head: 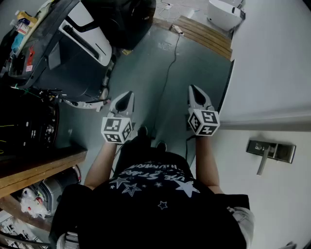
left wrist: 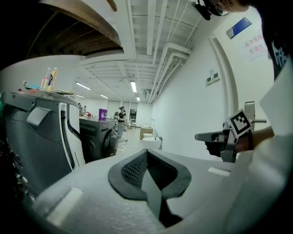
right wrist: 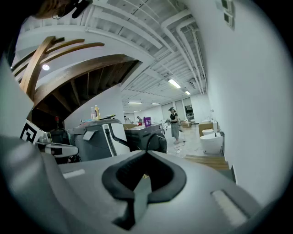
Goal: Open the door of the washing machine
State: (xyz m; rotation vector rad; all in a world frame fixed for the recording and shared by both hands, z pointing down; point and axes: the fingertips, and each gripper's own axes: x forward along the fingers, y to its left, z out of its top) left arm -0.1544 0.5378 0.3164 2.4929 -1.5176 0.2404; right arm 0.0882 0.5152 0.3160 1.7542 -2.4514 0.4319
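Note:
A dark front-loading washing machine (left wrist: 98, 137) with a round door stands across the room, also in the right gripper view (right wrist: 149, 136) and at the head view's top (head: 131, 19). Both grippers are held level in front of the person, far from it. My left gripper (head: 128, 93) is shut with nothing in it; its jaws meet in a seam (left wrist: 146, 153). My right gripper (head: 193, 88) is shut and holds nothing too (right wrist: 147, 153). Each gripper shows in the other's view: the right one (left wrist: 206, 136), the left one (right wrist: 73, 150).
A big grey machine with a white panel (head: 77, 53) stands left of the grey floor. A white door with a metal handle (head: 269, 151) is close at the right. A cable (head: 167, 73) runs along the floor toward a wooden platform (head: 204, 31) and a toilet (head: 223, 14). A person (right wrist: 174, 123) stands far off.

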